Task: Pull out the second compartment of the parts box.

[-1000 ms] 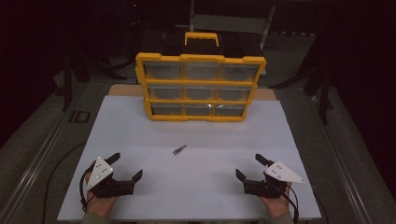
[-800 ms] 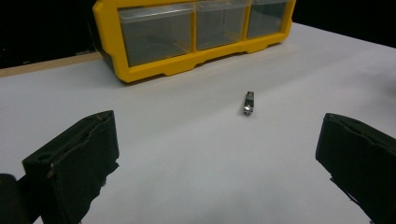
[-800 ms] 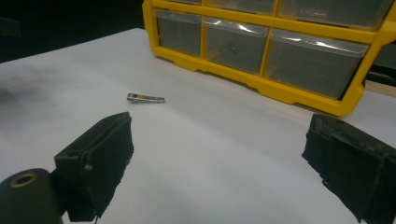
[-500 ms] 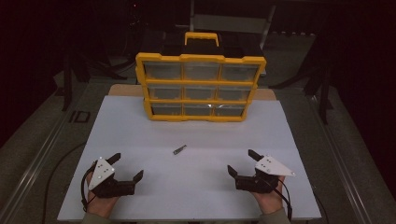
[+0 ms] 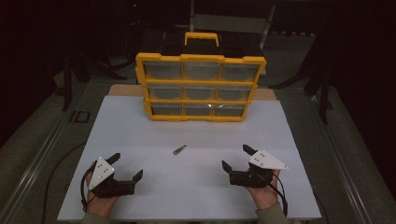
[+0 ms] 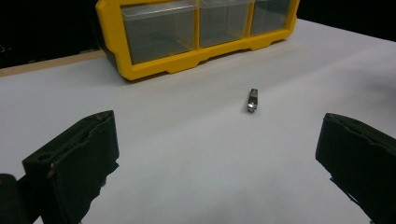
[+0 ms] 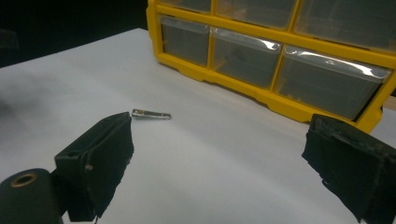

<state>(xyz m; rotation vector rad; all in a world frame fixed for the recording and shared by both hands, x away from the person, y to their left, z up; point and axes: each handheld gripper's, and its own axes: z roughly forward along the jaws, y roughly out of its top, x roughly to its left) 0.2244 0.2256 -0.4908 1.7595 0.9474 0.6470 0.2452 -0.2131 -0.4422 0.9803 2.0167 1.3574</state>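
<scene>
On the white table (image 5: 140,121), both grippers, left (image 5: 127,169) and right (image 5: 237,157), sit spread wide; it looks like the start, and next one must reach the small metal bit (image 5: 179,150)

Left gripper (image 5: 126,168) near left, jaws spread wide. Right gripper (image 5: 238,157) near right, jaws wide apart; both hand-held.

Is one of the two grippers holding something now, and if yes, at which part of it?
Nothing is held. The left gripper and the right gripper are both open, and the small metal piece lies alone on the white board.
</scene>
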